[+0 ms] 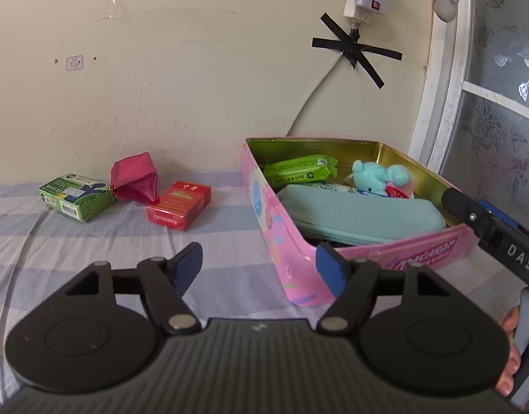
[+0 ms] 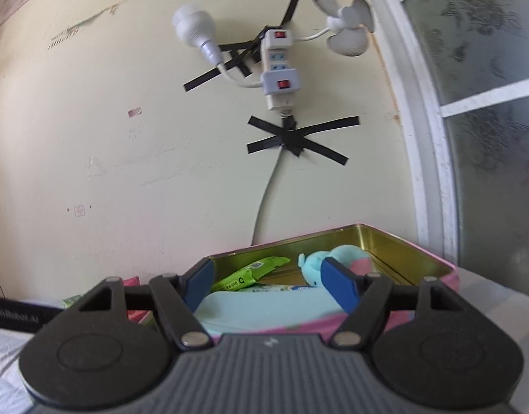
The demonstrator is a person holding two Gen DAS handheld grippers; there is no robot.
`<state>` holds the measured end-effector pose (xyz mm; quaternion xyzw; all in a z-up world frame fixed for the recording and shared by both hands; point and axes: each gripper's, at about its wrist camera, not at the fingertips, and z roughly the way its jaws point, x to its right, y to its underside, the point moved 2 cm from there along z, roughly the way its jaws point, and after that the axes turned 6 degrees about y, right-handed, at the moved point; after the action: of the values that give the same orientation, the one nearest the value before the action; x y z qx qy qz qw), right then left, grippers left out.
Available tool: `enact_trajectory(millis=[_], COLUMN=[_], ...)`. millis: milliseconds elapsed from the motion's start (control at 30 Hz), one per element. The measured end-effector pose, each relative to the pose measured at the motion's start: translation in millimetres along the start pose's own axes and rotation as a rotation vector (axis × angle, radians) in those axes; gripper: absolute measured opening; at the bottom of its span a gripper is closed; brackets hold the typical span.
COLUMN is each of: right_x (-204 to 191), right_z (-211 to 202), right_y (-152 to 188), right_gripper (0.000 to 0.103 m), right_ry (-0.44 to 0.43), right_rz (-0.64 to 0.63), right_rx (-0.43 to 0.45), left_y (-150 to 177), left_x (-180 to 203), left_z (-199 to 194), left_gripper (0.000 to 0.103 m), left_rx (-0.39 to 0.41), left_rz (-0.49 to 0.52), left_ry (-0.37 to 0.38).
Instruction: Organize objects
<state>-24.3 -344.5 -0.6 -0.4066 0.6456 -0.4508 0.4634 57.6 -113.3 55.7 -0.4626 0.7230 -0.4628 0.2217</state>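
An open pink tin box with a gold inside stands on the striped bed sheet. It holds a teal pencil pouch, a green tissue pack and a teal plush toy. On the sheet to its left lie a red cigarette box, a magenta pouch and a green box. My left gripper is open and empty above the sheet, near the tin's front corner. My right gripper is open and empty just above the tin, over the pouch and plush.
A cream wall stands behind the bed, with a power strip taped up with black tape and a cable running down. A bulb and a small fan are plugged in. A frosted window is at the right.
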Motion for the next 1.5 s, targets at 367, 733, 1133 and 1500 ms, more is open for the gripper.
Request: enact_trajectory(millis=[367, 733, 1133, 1500], right_x=[-9, -16, -15, -13], right_z=[-12, -13, -12, -10], right_y=[30, 32, 32, 33], right_gripper=[0.074, 0.078, 0.08, 0.082], right_ry=[-0.004, 0.002, 0.003, 0.005], right_rz=[0.02, -0.02, -0.011, -0.003], right_rx=[-0.075, -0.056, -0.064, -0.075], left_y=[34, 50, 53, 52], left_x=[-6, -14, -12, -14], left_z=[0, 8, 5, 5], left_gripper=[0.078, 0.079, 0.079, 0.079], left_rx=[-0.004, 0.022, 0.047, 0.045], left_rz=[0.037, 0.021, 0.045, 0.029], left_ry=[-0.078, -0.097, -0.092, -0.087])
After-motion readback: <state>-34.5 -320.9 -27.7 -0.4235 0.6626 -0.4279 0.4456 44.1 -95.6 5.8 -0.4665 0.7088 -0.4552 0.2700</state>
